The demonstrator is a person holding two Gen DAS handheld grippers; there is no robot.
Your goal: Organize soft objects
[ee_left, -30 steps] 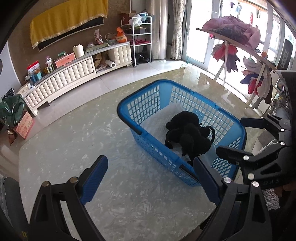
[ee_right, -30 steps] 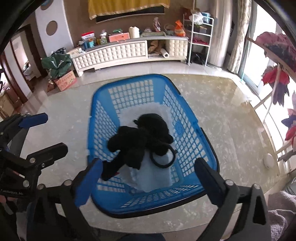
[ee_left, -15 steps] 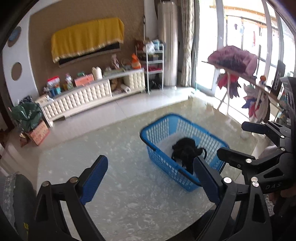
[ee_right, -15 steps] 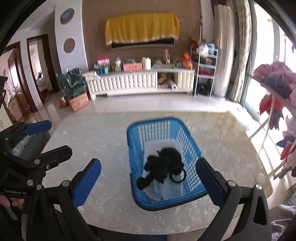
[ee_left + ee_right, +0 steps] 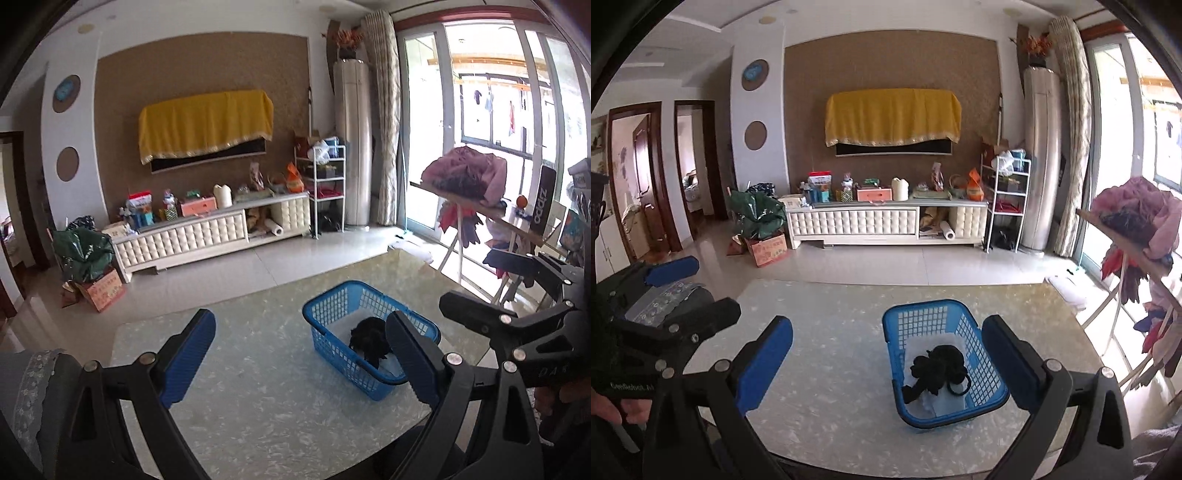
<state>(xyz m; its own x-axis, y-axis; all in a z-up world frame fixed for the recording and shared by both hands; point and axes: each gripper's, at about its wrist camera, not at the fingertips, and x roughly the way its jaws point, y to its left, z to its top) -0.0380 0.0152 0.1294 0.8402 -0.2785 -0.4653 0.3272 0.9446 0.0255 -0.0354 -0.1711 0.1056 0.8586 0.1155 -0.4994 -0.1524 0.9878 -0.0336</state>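
Marbled, pale green-grey stone, that is the table [image 5: 827, 369] under both cameras; starting at the left of the right wrist view, the left gripper [image 5: 687, 291] hangs over the table's left edge, its blue-padded fingers [image 5: 670, 266] spread wide with nothing between them; in its own view the left gripper [image 5: 301, 354] shows the same gaping jaws over bare tabletop. Moving toward the middle, the right gripper [image 5: 888, 358] frames the scene, blue pads well apart and empty, held above the near edge of the table; in the left wrist view the right gripper [image 5: 517, 291] sits at the far right, jaws parted too.

Now the centre; the blue basket [image 5: 923, 321], an open plastic lattice, stands on the table right of middle, its long axis running from the near edge away toward the far wall, slightly angled in the left wrist view, where the blue basket [image 5: 328, 343] runs from lower right to upper left. Inside it lies the black soft toy [image 5: 936, 365], sprawled on a pale sheet lining the floor of the basket; its body stretches roughly along the basket's length, one limb trailing toward the near left corner, a black loop curling off its right side; in the left view the black soft toy [image 5: 369, 338] is partly hidden behind the left gripper's right finger. Neither gripper touches basket or toy.
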